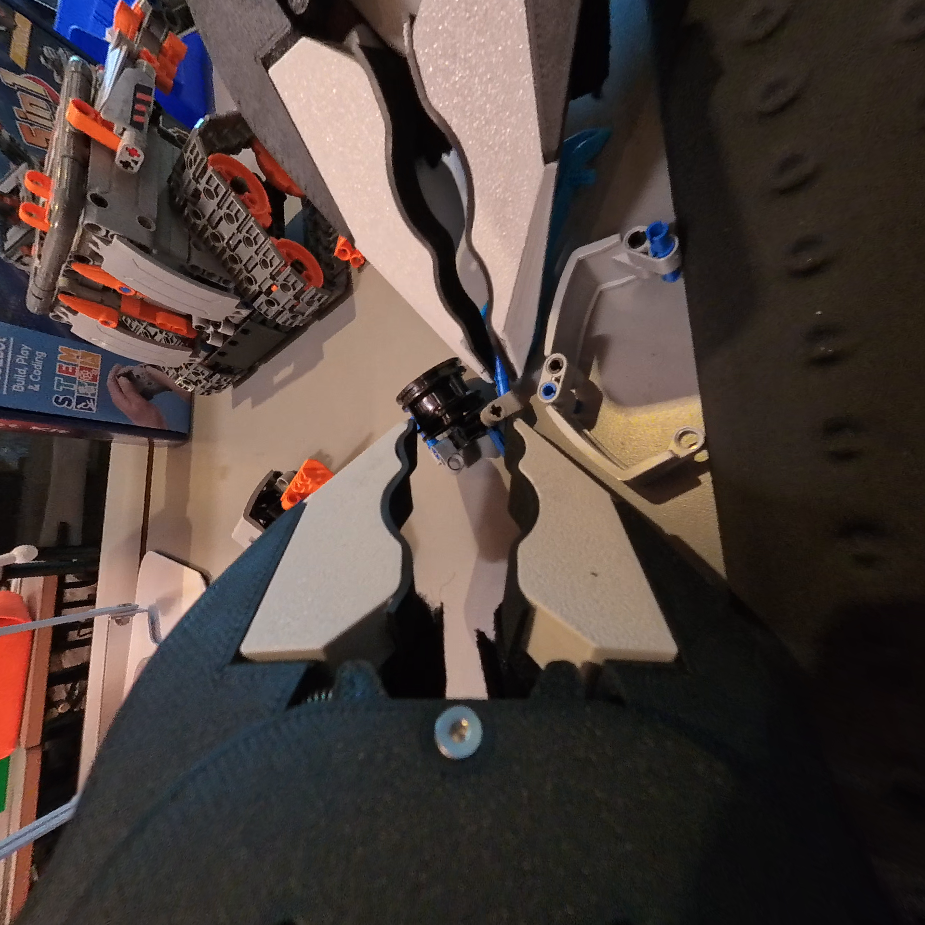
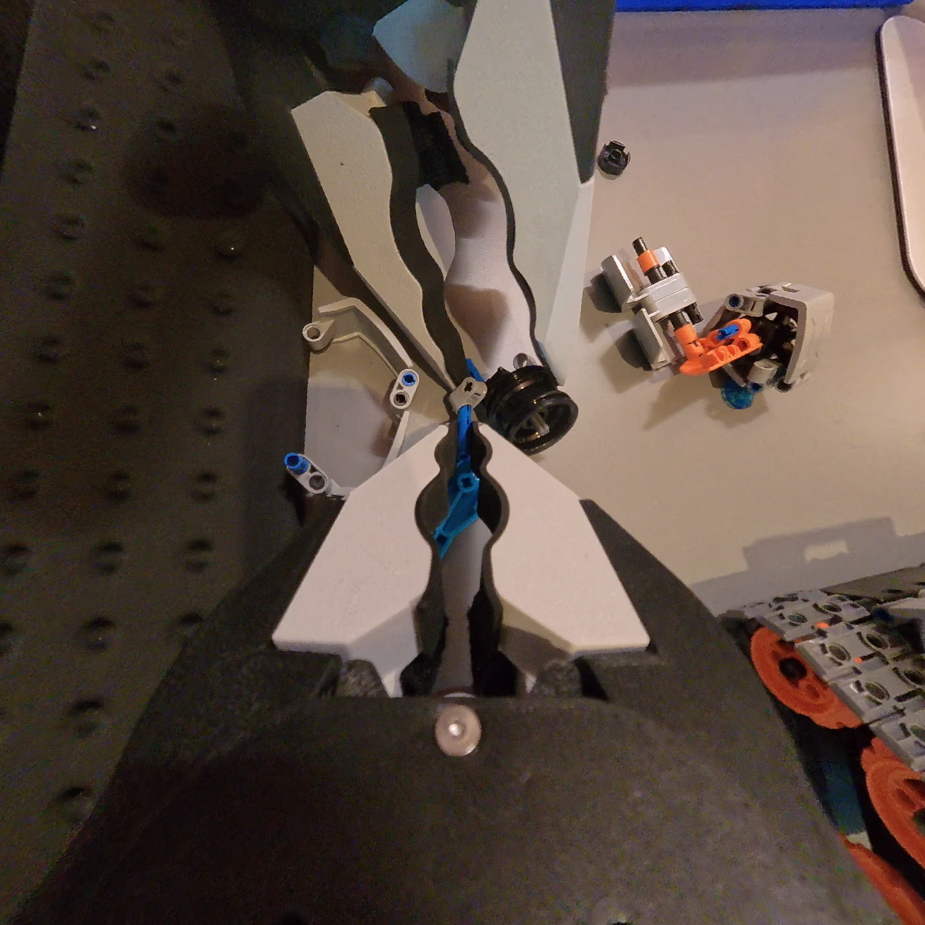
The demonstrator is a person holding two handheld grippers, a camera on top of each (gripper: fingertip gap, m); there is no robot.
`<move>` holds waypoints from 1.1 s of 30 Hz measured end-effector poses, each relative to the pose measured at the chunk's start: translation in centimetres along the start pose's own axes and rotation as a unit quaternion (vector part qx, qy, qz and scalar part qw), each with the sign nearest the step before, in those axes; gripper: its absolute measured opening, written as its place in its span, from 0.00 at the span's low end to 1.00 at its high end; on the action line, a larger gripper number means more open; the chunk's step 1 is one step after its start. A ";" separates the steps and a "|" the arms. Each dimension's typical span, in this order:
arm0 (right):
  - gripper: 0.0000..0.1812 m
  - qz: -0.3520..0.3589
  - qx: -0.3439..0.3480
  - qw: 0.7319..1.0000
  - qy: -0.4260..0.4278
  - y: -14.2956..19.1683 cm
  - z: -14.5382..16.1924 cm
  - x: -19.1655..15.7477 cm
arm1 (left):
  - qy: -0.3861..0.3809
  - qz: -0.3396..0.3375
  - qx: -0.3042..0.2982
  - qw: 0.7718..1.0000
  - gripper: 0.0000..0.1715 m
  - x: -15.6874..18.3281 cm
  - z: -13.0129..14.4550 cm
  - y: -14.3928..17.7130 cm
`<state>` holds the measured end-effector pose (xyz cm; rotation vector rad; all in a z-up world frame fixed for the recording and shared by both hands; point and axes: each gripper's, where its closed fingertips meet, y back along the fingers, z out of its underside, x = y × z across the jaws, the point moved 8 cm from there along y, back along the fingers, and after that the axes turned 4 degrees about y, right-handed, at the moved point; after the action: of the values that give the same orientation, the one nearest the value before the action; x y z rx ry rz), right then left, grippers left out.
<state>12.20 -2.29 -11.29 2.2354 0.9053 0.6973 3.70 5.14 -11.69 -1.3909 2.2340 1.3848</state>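
grey-and-orange tracked model (image 1: pixel 165 240), printed blue box (image 1: pixel 75 380), loose orange-grey brick cluster (image 2: pixel 721 330) on table.

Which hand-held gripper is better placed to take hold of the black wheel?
Left, probably. The left hand-held gripper has its jaws apart with the wheel right at its tips; the right hand-held gripper is shut on the blue piece.

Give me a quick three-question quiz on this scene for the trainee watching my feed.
1. True or false: the right gripper is shut on a blue piece.
2. The hubs on the tracked vehicle are: A orange, B green, C yellow.
3. What colour is the wheel at the blue piece's far end?
Key: 1 true; 2 A; 3 black.
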 end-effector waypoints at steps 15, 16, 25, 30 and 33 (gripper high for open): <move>0.00 -0.038 0.008 0.999 0.038 -0.3 0.0 0.3 | 0.003 0.004 0.025 1.000 0.18 0.1 0.3 0.1; 0.00 -0.040 0.010 0.998 0.041 -0.3 0.1 0.3 | 0.006 0.005 0.026 1.000 0.18 0.1 0.3 0.1; 0.00 -0.066 0.012 0.996 0.060 -0.5 -0.1 0.6 | 0.025 0.020 0.042 0.999 0.18 -0.1 0.6 0.0; 0.00 -0.075 0.010 0.996 0.040 -0.8 -0.3 1.0 | 0.041 0.021 0.039 0.998 0.18 -0.3 0.8 0.0; 0.03 -0.050 0.003 0.998 0.034 -0.4 -0.3 1.2 | 0.076 0.027 0.040 0.996 0.18 -0.8 0.8 -0.2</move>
<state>12.60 -1.04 -11.02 2.1670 1.0468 0.7277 4.03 6.20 -11.84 -1.4637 2.4101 1.2290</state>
